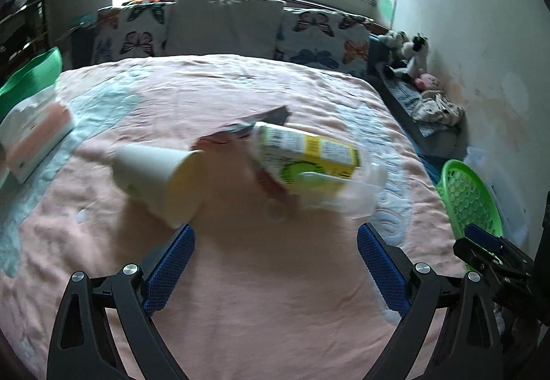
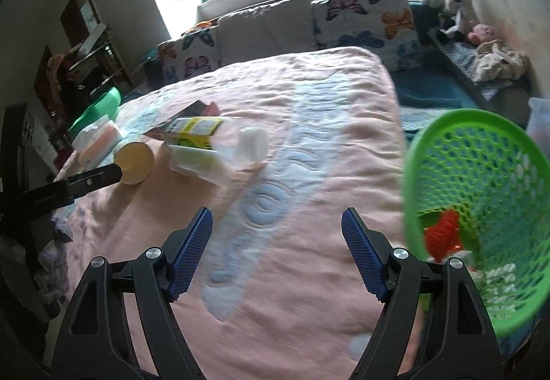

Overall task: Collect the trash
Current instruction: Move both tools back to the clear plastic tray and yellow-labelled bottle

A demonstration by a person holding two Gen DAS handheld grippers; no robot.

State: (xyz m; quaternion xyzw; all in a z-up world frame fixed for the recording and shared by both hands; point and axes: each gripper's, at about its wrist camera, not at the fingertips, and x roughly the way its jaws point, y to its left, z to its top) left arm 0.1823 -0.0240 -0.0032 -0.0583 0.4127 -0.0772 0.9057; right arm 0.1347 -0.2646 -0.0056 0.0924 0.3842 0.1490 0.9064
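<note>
Trash lies on the pink bedspread [image 1: 275,277]: a white paper cup [image 1: 154,174] on its side, a yellow-green carton [image 1: 309,153] on a clear plastic container [image 1: 354,194], and a dark wrapper [image 1: 254,122] behind them. My left gripper [image 1: 275,239] is open just short of the cup, with nothing between its fingers. My right gripper [image 2: 276,225] is open over bare bedspread [image 2: 292,311], with the green mesh basket [image 2: 481,174] to its right; a red scrap [image 2: 443,232] lies in the basket. The cup [image 2: 135,163], carton [image 2: 196,129] and container [image 2: 220,156] lie far left in the right wrist view.
A pink and white packet [image 1: 37,129] lies at the bed's left edge by a green bin [image 1: 34,77]. Butterfly cushions [image 1: 309,36] line the far side under the window. Stuffed toys [image 1: 409,53] sit on a bench along the right wall. The left gripper's arm [image 2: 68,187] shows at the left.
</note>
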